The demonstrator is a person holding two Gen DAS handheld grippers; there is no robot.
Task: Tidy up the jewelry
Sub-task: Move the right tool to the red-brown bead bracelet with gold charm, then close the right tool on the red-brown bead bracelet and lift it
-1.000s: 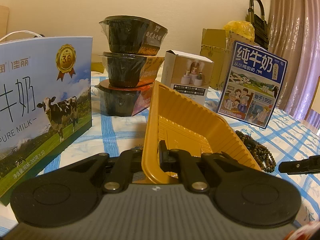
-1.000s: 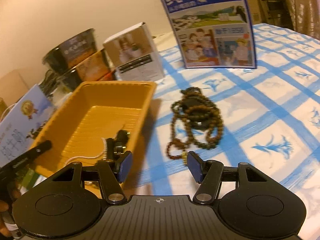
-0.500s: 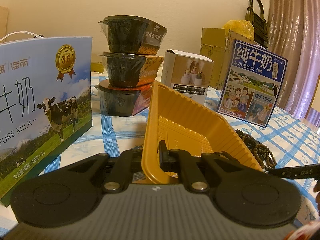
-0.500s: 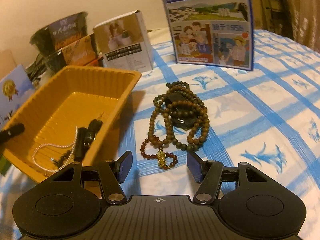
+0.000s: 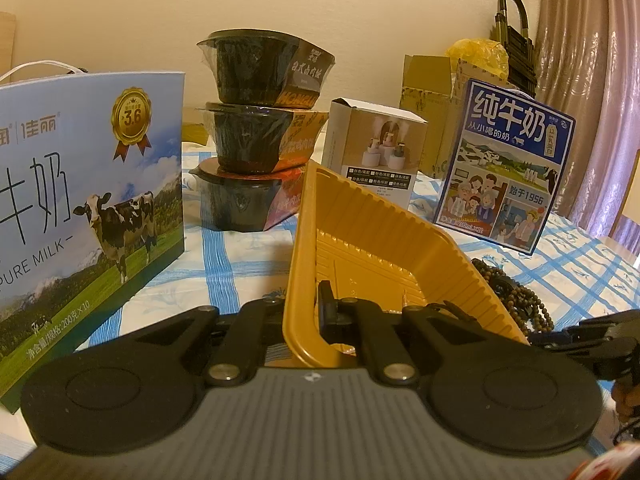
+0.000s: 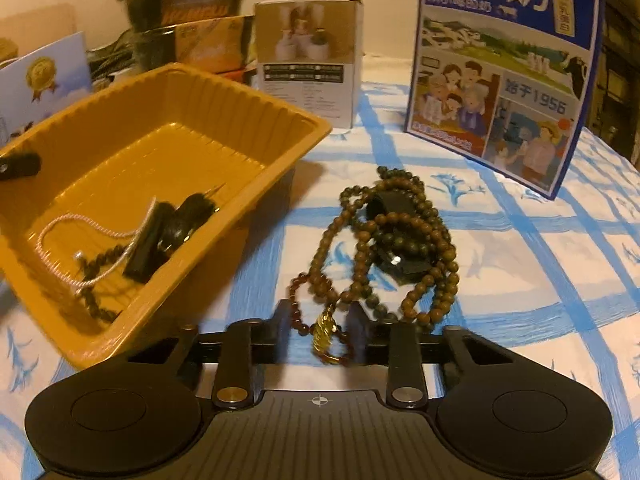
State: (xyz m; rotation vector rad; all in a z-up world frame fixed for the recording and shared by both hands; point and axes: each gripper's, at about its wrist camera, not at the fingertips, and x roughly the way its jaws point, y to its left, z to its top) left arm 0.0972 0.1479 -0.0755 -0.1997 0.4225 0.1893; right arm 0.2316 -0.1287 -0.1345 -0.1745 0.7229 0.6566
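My left gripper (image 5: 306, 308) is shut on the near rim of the yellow plastic tray (image 5: 360, 236) and holds it tilted up. The tray (image 6: 168, 148) holds a white cord necklace (image 6: 80, 236), a dark bead string (image 6: 96, 280) and a black clip (image 6: 168, 232). A pile of brown bead necklaces (image 6: 396, 244) lies on the checked cloth right of the tray, also seen in the left wrist view (image 5: 516, 292). My right gripper (image 6: 322, 330) is low on the cloth, jaws partly closed around the small red bead bracelet with a gold charm (image 6: 326, 332).
A blue milk carton box (image 6: 504, 68) and a white product box (image 6: 312, 60) stand behind the beads. Stacked black bowls (image 5: 256, 132) and a large milk gift box (image 5: 80, 200) stand at the left. The right gripper shows in the left wrist view (image 5: 592, 332).
My right gripper moved forward and down to the bead pile, and its jaws narrowed around the charm bracelet. The left gripper kept the tray tilted and did not move.
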